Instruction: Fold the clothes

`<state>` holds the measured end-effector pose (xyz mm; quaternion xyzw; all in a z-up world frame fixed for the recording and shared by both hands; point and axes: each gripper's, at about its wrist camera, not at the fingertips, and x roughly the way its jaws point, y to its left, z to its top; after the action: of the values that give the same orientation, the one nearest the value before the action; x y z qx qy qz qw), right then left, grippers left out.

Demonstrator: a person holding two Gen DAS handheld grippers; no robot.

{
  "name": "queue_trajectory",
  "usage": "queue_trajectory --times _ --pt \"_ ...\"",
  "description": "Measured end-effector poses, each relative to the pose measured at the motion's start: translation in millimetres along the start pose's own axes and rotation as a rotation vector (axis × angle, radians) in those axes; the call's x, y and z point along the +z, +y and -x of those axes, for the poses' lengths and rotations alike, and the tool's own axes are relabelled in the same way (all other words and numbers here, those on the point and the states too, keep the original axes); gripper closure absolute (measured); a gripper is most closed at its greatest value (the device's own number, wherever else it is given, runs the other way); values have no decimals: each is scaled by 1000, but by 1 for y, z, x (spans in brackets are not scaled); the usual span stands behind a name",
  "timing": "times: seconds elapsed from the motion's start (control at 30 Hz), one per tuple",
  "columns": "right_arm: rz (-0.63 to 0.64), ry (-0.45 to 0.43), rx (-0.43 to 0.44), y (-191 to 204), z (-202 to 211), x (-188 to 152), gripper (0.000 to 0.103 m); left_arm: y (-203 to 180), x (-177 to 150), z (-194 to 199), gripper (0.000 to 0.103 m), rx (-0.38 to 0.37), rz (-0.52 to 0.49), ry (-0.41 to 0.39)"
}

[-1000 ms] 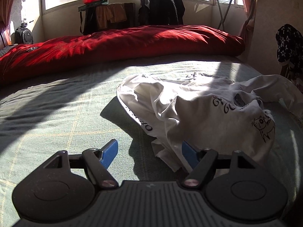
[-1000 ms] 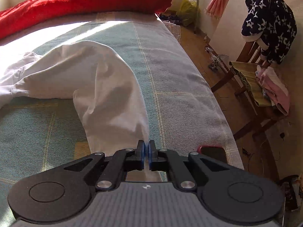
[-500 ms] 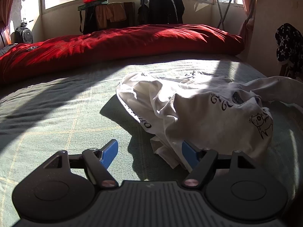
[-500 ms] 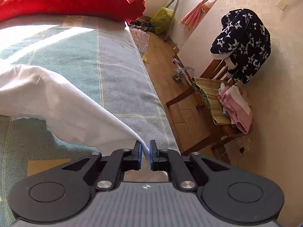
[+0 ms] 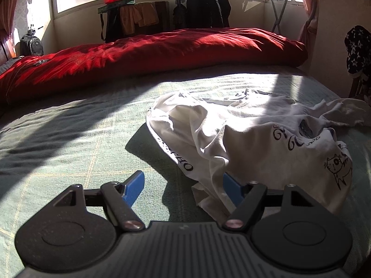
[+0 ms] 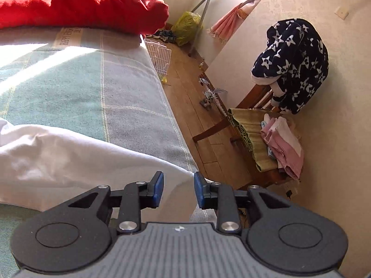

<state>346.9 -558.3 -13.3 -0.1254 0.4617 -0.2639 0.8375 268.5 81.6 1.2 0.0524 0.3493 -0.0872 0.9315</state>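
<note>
A crumpled white shirt [image 5: 243, 134] with black lettering and a cat drawing lies on the green checked bed cover [image 5: 69, 143]. My left gripper [image 5: 183, 190] is open low over the cover; its right fingertip [image 5: 231, 188] touches the shirt's near hem, and the left one is on bare cover. In the right wrist view a white sleeve [image 6: 76, 159] stretches toward the bed's right edge. My right gripper [image 6: 178, 188] is open, with the sleeve's end lying loose between the jaws.
A red duvet [image 5: 150, 53] runs along the far side of the bed. The bed's right edge [image 6: 176, 134] drops to a wooden floor. A chair [image 6: 262, 139] with a star-patterned garment and pink clothes stands by the wall.
My right gripper has opened and let go of the sleeve after pulling it out to the right. The shirt body has shifted slightly. My left gripper has stayed open and in place.
</note>
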Motion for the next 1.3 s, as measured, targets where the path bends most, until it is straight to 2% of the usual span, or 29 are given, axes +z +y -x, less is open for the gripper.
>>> queue_trajectory --times 0.07,0.17,0.2,0.3,0.37,0.43,0.57,0.7,0.73,0.77,0.97,1.03,1.13,1.2,1.3 --pt "31 -63 26 16 13 15 62 1 2 -6 28 -7 7 -2" --pt "58 -134 241 43 29 31 62 2 3 -15 28 -20 17 -2" --pt "73 -152 348 59 32 37 62 3 3 -18 28 -22 20 -1" --pt "138 -177 557 109 34 49 62 4 2 -24 28 -31 27 0" --pt "201 -187 643 150 33 56 62 5 2 -26 28 -32 26 0" --pt "277 -194 690 191 31 62 62 7 1 -28 28 -33 24 -1" --pt "397 -217 710 247 18 70 62 13 -4 -32 27 -26 28 1" --pt "395 -188 761 254 3 72 64 16 -10 -42 26 -30 29 16" --pt "392 -185 785 252 3 72 80 17 -11 -45 26 -31 31 19" --pt "388 -189 793 250 5 71 100 17 -12 -48 26 -33 33 21" --pt "341 -261 779 260 17 87 103 18 -11 -52 26 -31 47 10" --pt "316 -292 713 269 14 97 103 19 -9 -50 26 -31 46 6" --pt "283 -237 694 275 5 102 103 21 -9 -43 26 -28 36 -9" --pt "270 -260 712 266 15 94 101 24 -9 -41 26 -25 37 -18" --pt "207 -258 793 248 32 89 95 25 -11 -43 26 -20 51 -18"
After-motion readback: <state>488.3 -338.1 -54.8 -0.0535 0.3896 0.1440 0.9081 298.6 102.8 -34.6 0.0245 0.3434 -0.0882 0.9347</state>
